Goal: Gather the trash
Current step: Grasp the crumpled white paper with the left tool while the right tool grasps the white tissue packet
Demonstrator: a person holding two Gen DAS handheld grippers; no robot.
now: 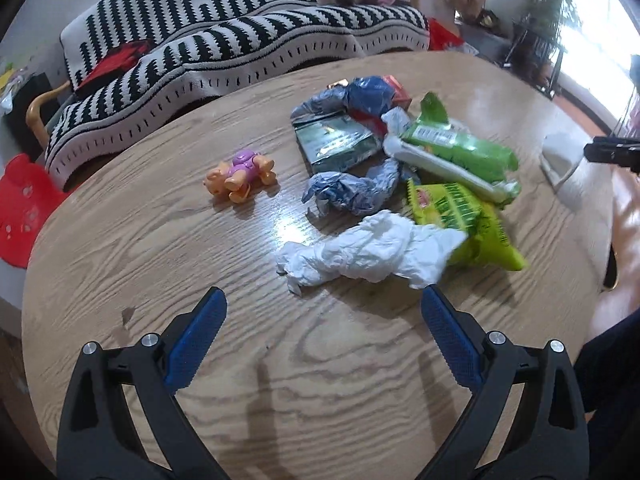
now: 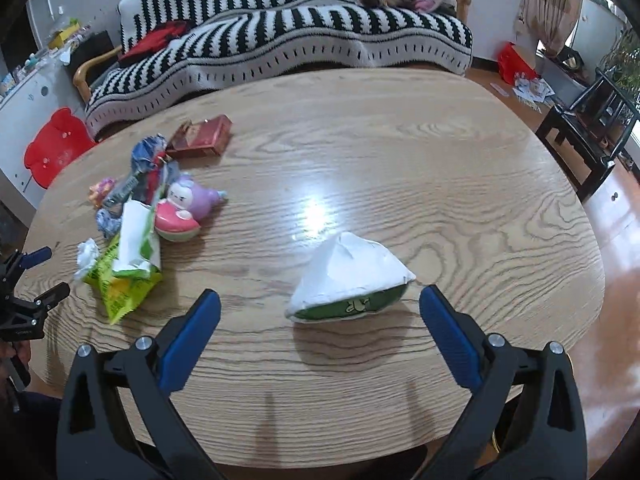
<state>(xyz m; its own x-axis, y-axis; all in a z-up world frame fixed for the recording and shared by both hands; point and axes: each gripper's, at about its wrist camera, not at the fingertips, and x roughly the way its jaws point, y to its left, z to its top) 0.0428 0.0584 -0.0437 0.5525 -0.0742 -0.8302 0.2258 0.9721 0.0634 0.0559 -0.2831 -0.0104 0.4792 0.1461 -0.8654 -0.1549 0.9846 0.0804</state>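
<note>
White tissue [image 1: 368, 250] left view only | paper bag [image 2: 350, 276] right view | both fingers spread, empty

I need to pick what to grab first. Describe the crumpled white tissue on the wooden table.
The crumpled white tissue is a soft, wrinkled paper wad, twisted into a long lump lying flat on the wooden table. Its right end touches the yellow-green snack bag. It sits just ahead of the open left tongs, untouched by them.

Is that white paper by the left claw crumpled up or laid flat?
Crumpled: the white tissue is a wrinkled, twisted wad on the table.
</note>
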